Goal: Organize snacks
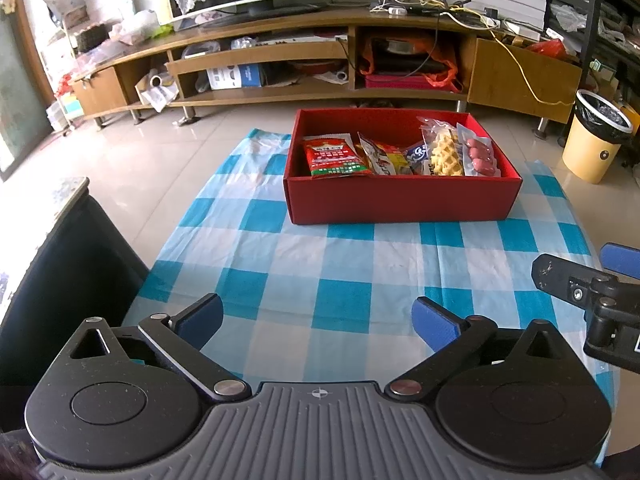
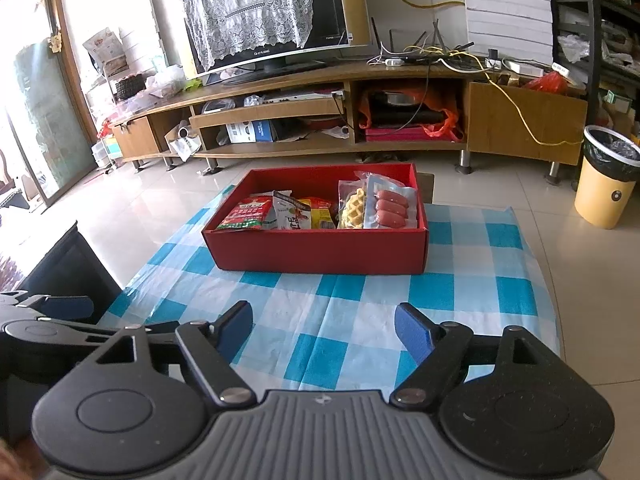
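the snacks sat inside the red box (image 1: 400,200), which stood on the checked cloth (image 1: 340,272) toward the far edge of the counter, nearer its far right corner in the left wrist view. within the box, the packets stood in a row leaning against one another: a red packet (image 1: 334,156) at the left end, a mixed group of packets (image 1: 382,158) next to it, then a bagged waffle (image 1: 444,154), and a sausage pack (image 1: 480,154) at the right end against the wall. judged from this, the upright, side-by-side arrangement served to keep each packet visible and to use the width of the box; the back part of the box floor remained bare.

no loose snack was visible on the cloth between the box and the near edge of the counter. on that evidence the sorting appeared complete or close to it.

the left claw (image 1: 320,320) hung over the near edge of the counter, jaws spread wide, nothing between them. the right claw (image 2: 324,328) hung beside it at the same near edge, jaws parted somewhat less, likewise empty. both pointed down and forward at the box, well apart from it, a stance consistent with having let go and standing clear. part of the right claw was visible at the right margin of the left wrist view.

a television unit (image 1: 280,52) and a yellow bin (image 1: 596,140) stood on the floor beyond the counter, uninvolved.
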Tool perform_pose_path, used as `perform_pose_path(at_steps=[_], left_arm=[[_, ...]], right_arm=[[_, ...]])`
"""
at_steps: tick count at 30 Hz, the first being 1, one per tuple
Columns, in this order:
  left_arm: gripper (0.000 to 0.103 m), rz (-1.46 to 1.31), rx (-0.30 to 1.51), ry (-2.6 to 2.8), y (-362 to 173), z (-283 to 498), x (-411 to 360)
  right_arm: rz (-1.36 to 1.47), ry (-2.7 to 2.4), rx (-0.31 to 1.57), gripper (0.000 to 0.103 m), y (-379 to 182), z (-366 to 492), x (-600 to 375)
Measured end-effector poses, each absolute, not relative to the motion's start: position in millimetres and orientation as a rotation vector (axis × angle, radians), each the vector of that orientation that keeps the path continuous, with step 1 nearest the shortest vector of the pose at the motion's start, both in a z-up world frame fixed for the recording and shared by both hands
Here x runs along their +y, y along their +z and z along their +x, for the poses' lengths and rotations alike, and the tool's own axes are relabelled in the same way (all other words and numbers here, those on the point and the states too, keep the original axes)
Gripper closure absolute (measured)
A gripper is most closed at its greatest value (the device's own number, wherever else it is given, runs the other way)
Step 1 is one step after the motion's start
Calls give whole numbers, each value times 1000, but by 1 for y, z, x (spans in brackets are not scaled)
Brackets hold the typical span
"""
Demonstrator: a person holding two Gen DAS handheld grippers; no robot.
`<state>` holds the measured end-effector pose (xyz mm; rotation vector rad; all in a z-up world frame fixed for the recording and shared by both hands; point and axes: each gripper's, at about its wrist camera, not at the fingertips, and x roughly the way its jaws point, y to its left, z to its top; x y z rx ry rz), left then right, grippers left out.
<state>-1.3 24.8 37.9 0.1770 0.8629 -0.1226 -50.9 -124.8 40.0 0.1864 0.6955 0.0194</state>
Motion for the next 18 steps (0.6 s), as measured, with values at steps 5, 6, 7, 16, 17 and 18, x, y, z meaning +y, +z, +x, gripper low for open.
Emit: perform_pose_path(at_steps=[5, 6, 7, 16, 17, 18], left_arm=[[1, 178, 858, -132, 38, -2, 23], [1, 178, 857, -134, 38, -2, 23], [1, 179, 856, -136, 38, -2, 22], [0, 183, 838, -146, 38, -4, 20], [0, 185, 837, -146, 38, -4, 20], [0, 186, 837, -143, 38, -4, 20]], right_arm=[[182, 20, 699, 24, 40, -52, -124], [183, 20, 701, 24, 40, -51, -124], [185, 21, 703, 24, 40, -51, -124], [185, 22, 710, 24, 39, -51, -124], [186, 20, 710, 24, 39, -51, -125], [186, 19, 710, 23, 39, -51, -125]])
